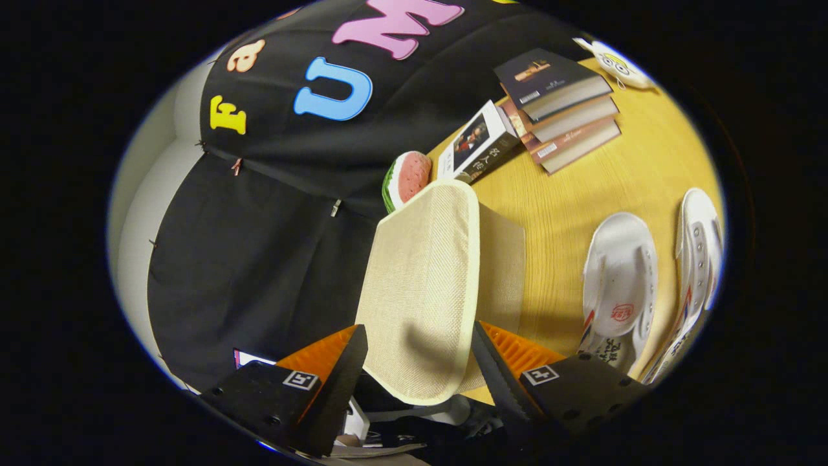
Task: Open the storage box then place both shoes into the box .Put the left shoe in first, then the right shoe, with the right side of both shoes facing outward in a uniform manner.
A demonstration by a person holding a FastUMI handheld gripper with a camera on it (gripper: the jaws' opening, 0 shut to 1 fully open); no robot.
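Beige lid (420,285) stands raised at frame centre between my spread, untouching gripper (420,362); I should swing it fully back before fetching the shoes (653,285) at right.

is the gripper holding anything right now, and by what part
Cannot be told for sure. The gripper has its fingers on either side of the near edge of the storage box lid, which stands raised, but whether both press on it is unclear.
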